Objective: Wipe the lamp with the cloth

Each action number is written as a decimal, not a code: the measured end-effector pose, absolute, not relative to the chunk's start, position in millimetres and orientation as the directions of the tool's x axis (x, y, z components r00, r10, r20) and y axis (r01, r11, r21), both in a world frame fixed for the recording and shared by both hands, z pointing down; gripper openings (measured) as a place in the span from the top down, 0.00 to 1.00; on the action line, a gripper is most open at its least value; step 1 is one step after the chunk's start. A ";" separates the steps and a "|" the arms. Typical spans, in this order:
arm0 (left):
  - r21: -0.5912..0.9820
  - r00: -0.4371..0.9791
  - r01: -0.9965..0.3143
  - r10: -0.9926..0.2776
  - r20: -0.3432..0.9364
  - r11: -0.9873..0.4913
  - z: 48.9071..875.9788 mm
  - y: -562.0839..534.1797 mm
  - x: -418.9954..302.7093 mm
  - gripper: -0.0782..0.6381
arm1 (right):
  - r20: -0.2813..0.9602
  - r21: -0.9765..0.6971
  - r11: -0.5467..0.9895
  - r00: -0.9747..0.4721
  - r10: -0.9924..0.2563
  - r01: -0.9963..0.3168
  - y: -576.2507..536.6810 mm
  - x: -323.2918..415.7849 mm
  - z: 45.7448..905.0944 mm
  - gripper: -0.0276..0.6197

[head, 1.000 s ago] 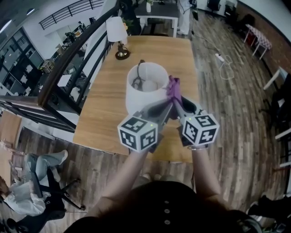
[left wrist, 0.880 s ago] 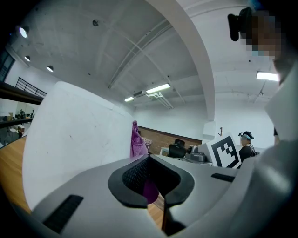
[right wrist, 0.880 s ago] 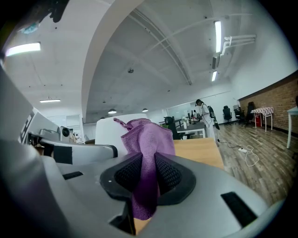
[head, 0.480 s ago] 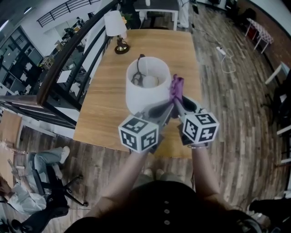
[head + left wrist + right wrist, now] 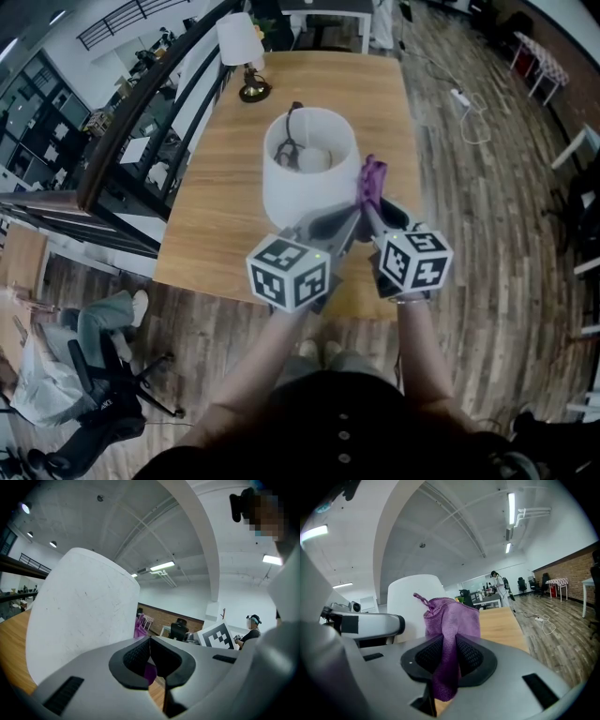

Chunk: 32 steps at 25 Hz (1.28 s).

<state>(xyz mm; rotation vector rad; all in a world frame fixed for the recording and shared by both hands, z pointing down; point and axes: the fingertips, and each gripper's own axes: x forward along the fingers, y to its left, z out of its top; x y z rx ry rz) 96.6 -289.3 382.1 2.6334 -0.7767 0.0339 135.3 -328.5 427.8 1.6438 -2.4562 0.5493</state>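
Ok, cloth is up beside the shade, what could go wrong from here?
The left gripper is shut on nothing, so the lamp stands unsteadied; a sideways push could tip or slide it. The right gripper pinches the purple cloth in a narrow fold, so rubbing might drag it loose.

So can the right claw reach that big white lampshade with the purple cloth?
Probably yes: the right claw grips the cloth, which stands close beside the lampshade, and nothing shows between them.
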 end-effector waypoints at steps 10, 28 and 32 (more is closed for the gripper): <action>0.369 0.841 -0.535 -0.520 0.150 -0.760 386.2 -283.8 92.3 0.88 | 0.375 -0.242 0.318 -0.391 -0.841 -0.917 -317.4 139.7 451.5 0.84; 0.359 0.827 -0.555 -0.543 0.145 -0.750 382.3 -264.4 74.0 0.88 | 0.316 -0.256 0.302 -0.375 -0.871 -0.918 -286.7 146.0 427.5 0.84; 0.359 0.821 -0.563 -0.555 0.136 -0.745 375.1 -263.4 66.5 0.88 | 0.269 -0.242 0.319 -0.379 -0.885 -0.916 -276.9 143.4 404.5 0.84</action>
